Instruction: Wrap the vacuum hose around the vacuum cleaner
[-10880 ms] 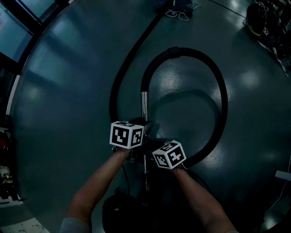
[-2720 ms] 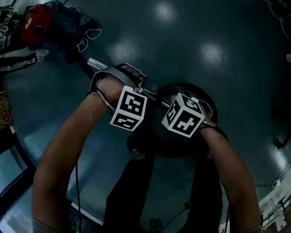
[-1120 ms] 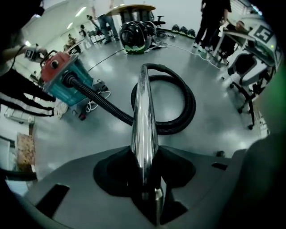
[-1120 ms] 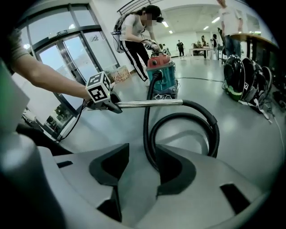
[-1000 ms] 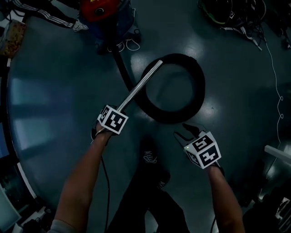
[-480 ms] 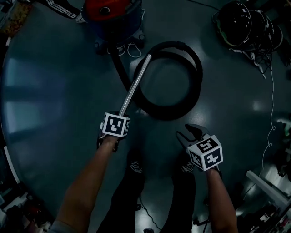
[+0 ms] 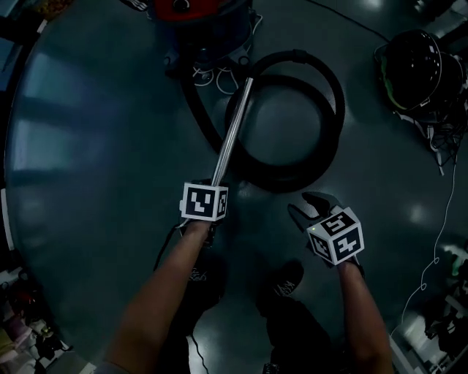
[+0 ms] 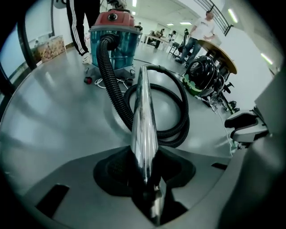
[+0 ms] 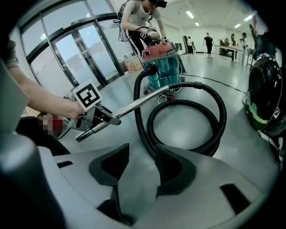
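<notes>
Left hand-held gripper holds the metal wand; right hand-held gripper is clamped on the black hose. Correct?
Not the right hand-held gripper: the right gripper view shows it open and empty, the black hose lying beyond it. The left hand-held gripper does hold the metal wand.

The head view's top edge cuts off perhaps most of the vacuum cleaner.

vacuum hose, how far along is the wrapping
Nothing wrapped yet: the hose lies in a loose loop on the floor beside the vacuum cleaner, not around it. In hand: the left gripper clamps the metal wand; the right gripper is open and empty. Left: winding the hose around the vacuum cleaner.
</notes>
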Tool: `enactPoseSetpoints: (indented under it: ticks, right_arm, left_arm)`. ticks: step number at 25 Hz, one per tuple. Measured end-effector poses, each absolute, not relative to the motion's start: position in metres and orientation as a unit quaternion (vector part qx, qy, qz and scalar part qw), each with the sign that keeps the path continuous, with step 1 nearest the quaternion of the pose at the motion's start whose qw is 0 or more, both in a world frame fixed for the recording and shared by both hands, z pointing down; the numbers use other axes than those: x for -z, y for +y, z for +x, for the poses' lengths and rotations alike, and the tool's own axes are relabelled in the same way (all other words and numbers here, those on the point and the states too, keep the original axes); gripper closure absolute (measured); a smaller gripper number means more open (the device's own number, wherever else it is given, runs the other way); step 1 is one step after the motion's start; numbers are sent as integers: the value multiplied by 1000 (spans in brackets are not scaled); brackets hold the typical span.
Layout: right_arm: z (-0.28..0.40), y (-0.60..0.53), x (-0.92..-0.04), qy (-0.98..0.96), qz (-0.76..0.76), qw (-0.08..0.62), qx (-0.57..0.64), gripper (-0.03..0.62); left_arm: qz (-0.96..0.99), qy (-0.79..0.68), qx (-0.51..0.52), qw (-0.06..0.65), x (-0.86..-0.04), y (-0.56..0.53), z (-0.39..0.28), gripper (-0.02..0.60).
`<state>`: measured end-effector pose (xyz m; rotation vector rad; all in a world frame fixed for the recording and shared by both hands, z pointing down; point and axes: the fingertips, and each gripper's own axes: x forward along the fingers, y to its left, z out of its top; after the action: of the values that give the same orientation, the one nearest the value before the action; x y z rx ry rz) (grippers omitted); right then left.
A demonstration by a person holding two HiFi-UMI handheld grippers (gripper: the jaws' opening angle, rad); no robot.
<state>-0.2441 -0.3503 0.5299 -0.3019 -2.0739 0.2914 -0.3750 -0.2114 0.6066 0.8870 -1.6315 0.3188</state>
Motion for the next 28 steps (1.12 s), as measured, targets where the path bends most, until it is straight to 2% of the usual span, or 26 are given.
enactPoseSetpoints:
  ticks: [5,13,21,28]
  right_arm:
    - [-297,-389,-571,-867,-142,470,-83,425]
    - [-355,-399,-621,-885,-151,431,-90,425]
    - [-368,-404,-645,-874,-176,452,-43,425]
    - [-345,-415,-642,-869,-177,463,-20,425]
  left_arm:
    - [373,-723,-88,575,-650,-254,-373,417]
    - [373,-740,-57,556,-711,-290,-376,417]
    - [349,-747,-39,564,-736,-312,-365,416]
    - [334,-746,-32,576,-750,-321,-366,416]
